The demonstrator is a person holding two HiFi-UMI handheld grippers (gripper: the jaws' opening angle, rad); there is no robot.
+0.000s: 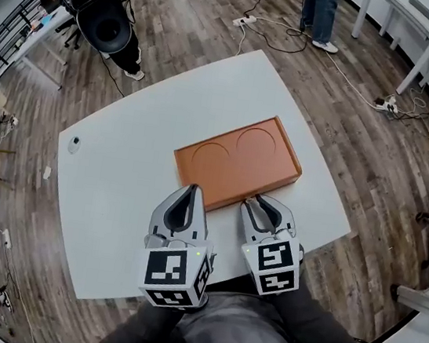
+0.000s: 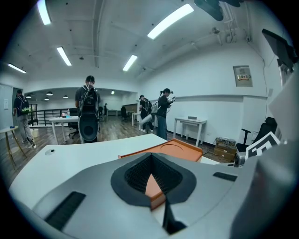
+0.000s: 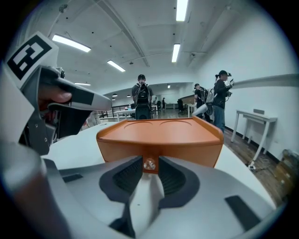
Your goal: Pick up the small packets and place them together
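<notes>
An orange box [image 1: 235, 162] with two round recesses in its top lies on the white table [image 1: 116, 193]. A small shiny knob [image 3: 149, 164] sticks out of its near face. My right gripper [image 1: 257, 204] is at that face, and in the right gripper view its jaws [image 3: 150, 161] stand a little apart on either side of the knob. My left gripper [image 1: 193, 189] sits to the left, tips at the box's near corner, shut with nothing in it; through its pads [image 2: 135, 175] I see the orange box [image 2: 180, 147]. No small packets show in any view.
A small white object [image 1: 74, 143] lies near the table's left edge, another [image 1: 46, 172] beyond it. Several people stand around the room [image 3: 141, 100]. Cables and a power strip [image 1: 247, 21] lie on the wooden floor; other white tables [image 1: 414, 20] stand farther off.
</notes>
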